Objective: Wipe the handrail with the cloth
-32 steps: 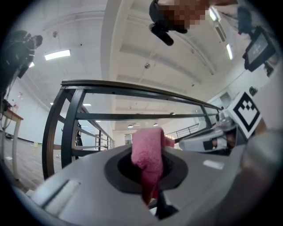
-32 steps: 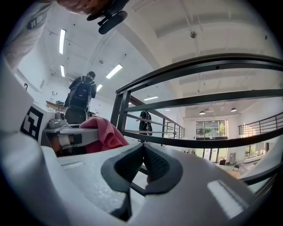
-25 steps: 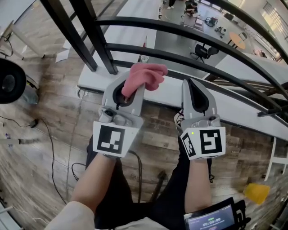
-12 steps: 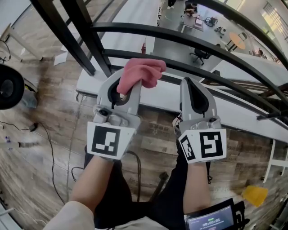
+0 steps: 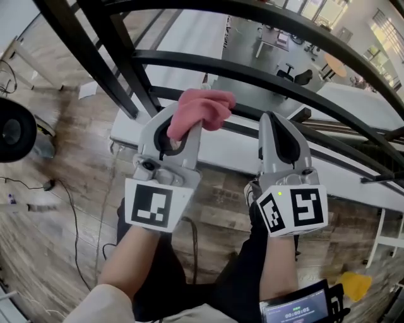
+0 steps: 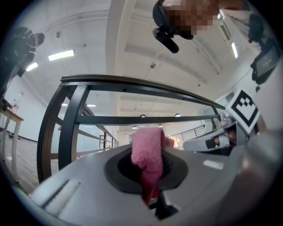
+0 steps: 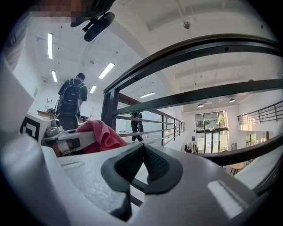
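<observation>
A pink cloth (image 5: 201, 110) is pinched in my left gripper (image 5: 183, 121), its bunched end sticking out past the jaws. In the left gripper view the cloth (image 6: 148, 154) stands up between the shut jaws, below the black handrail (image 6: 132, 84). In the head view the black handrail (image 5: 265, 16) curves across the top, with lower rails (image 5: 252, 72) beneath it; the cloth sits just short of a lower rail. My right gripper (image 5: 278, 129) is beside the left one, jaws shut with nothing between them. The right gripper view shows the cloth (image 7: 99, 134) at left and the handrail (image 7: 199, 48) above.
Black upright posts (image 5: 95, 57) stand at the left of the railing. Beyond the rails a lower floor with desks and chairs (image 5: 297, 76) lies far below. A wooden floor (image 5: 63, 208), loose cables and a black round object (image 5: 12, 129) are at left. A person with a backpack (image 7: 70, 103) stands behind.
Both grippers have risen slightly toward the railing, and the rails have shifted in the head view as the head moved. The cloth stays clamped in the left gripper.
</observation>
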The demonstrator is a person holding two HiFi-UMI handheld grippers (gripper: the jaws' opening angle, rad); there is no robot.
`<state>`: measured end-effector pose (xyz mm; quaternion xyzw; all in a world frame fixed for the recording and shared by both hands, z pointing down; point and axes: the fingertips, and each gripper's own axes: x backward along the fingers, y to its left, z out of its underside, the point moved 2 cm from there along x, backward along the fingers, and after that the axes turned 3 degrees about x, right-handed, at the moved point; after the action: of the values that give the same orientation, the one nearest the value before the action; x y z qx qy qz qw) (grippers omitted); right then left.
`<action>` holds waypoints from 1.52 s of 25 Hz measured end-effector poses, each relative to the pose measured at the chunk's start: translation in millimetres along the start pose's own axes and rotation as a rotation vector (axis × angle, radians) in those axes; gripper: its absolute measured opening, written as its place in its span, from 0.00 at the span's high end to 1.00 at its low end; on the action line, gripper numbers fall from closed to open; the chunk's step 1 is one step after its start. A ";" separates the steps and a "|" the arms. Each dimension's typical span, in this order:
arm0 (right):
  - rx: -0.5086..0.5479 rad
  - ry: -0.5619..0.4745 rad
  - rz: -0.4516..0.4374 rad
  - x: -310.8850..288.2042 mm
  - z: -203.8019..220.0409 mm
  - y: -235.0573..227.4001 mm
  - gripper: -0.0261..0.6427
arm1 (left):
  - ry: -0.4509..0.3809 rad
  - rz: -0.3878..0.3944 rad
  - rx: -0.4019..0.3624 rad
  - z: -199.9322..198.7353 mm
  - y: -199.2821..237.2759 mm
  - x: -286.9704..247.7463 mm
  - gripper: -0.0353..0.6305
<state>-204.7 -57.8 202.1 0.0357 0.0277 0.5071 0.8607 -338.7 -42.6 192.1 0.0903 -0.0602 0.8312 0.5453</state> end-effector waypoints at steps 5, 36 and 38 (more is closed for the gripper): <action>-0.006 0.007 -0.008 -21.3 -7.5 0.0 0.96 | -0.008 -0.013 0.010 -3.1 15.3 -15.7 0.91; 0.000 0.099 -0.162 -103.0 -26.2 -17.0 0.96 | 0.057 -0.032 0.044 -11.7 31.5 -83.3 0.91; -0.029 0.085 -0.146 -102.0 -30.1 -26.4 0.96 | 0.061 -0.024 0.039 -7.2 27.3 -88.1 0.91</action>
<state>-233.6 -158.7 171.0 -0.0002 0.0594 0.4444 0.8939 -330.1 -131.0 166.0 0.0761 -0.0261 0.8281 0.5548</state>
